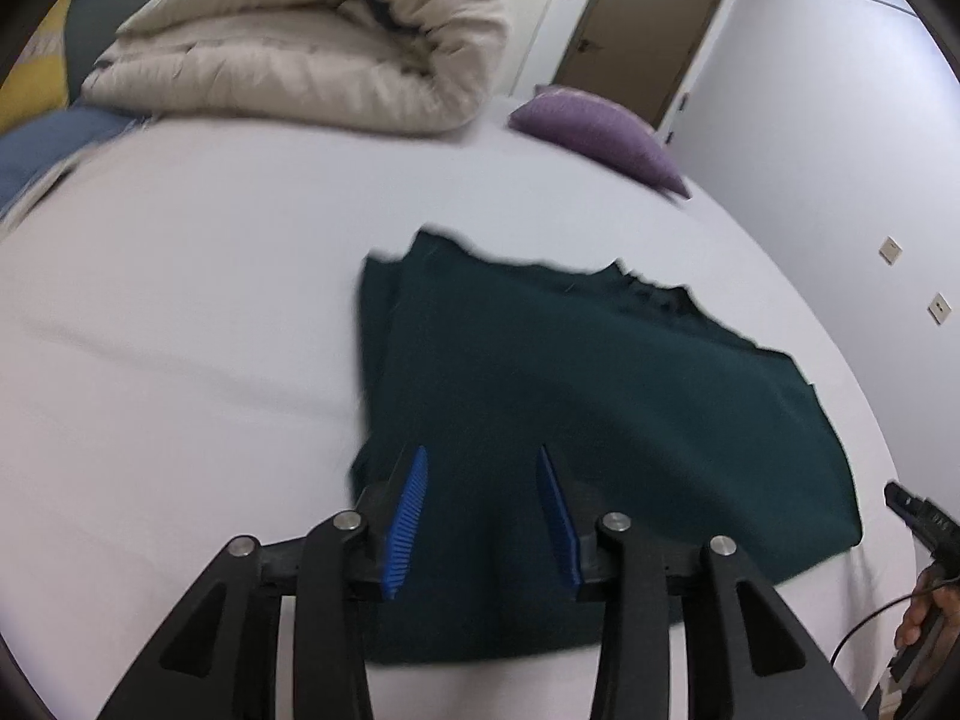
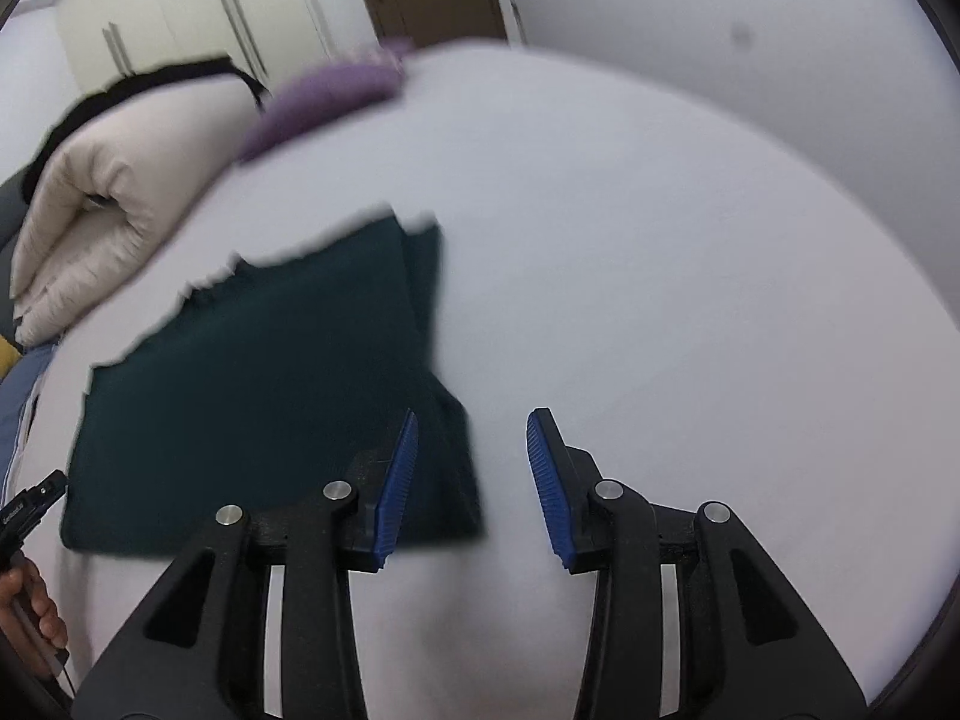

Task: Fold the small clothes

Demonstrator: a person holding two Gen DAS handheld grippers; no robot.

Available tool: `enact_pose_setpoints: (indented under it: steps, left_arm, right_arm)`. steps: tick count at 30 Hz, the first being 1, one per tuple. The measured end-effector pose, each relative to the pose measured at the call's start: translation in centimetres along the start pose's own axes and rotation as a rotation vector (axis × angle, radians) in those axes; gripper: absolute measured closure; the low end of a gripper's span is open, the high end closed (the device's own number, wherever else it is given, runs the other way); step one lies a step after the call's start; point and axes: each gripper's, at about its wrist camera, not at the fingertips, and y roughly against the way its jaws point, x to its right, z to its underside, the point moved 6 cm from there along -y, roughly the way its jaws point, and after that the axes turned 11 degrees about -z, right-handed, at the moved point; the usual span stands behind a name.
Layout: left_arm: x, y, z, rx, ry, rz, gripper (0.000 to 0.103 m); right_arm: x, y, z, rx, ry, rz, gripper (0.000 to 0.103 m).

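Note:
A dark green garment (image 1: 588, 396) lies partly folded on the white bed sheet (image 1: 180, 300); it also shows in the right wrist view (image 2: 258, 396). My left gripper (image 1: 483, 456) is open and hovers over the garment's near left part, holding nothing. My right gripper (image 2: 471, 420) is open and empty over the garment's near right corner, its left finger over cloth and its right finger over bare sheet. The other gripper's tip shows at each view's edge (image 1: 918, 516), (image 2: 30, 504).
A rolled beige duvet (image 1: 312, 42) lies at the bed's far side, with a purple cushion (image 1: 600, 132) beside it. Blue and yellow fabric (image 1: 36, 144) sits at the far left. A door (image 1: 636, 24) and wall stand behind the bed.

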Motion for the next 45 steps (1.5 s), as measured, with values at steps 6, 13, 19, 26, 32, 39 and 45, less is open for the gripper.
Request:
enact_pose_setpoints:
  steps: [6,13,19,26,32,39,45]
  left_arm:
    - [4.6,-3.3,-4.6,0.038,-0.077,-0.03,0.056]
    - [5.5,-10.4,-6.0,-0.017,-0.145,-0.126,0.056]
    - [2.9,-11.0,-5.3,0.023,-0.099,-0.069,0.055]
    - [1.3,-10.6,-5.4,0.032,-0.027,-0.033,0.056]
    - [2.2,-6.2,-2.7,0.001,0.023,-0.004,0.055]
    - [4.7,-3.7,2.5,-0.024,-0.091,-0.022,0.048]
    - [1.9,-3.2,2.8,-0.04,-0.068,-0.009,0.049]
  right_arm:
    - [-9.7,-6.5,-1.4,-0.11,0.056,-0.348,0.066]
    - [-17.4,-17.8,-3.1,-0.277,-0.014,-0.594,0.066]
    - [-13.3,-23.0,-4.9,-0.246,-0.248,-0.652,0.073]
    - [-0.4,-20.6,-8.0,-0.017,-0.452,-0.542,0.089]
    - [0.9,-14.7,-6.6,0.015,-0.447,-0.487,0.076]
    - [-15.5,-16.0,2.6,-0.286,-0.201,-0.738,0.064]
    - [-14.9,-18.5,3.8,-0.293,-0.221,-0.695,0.067]
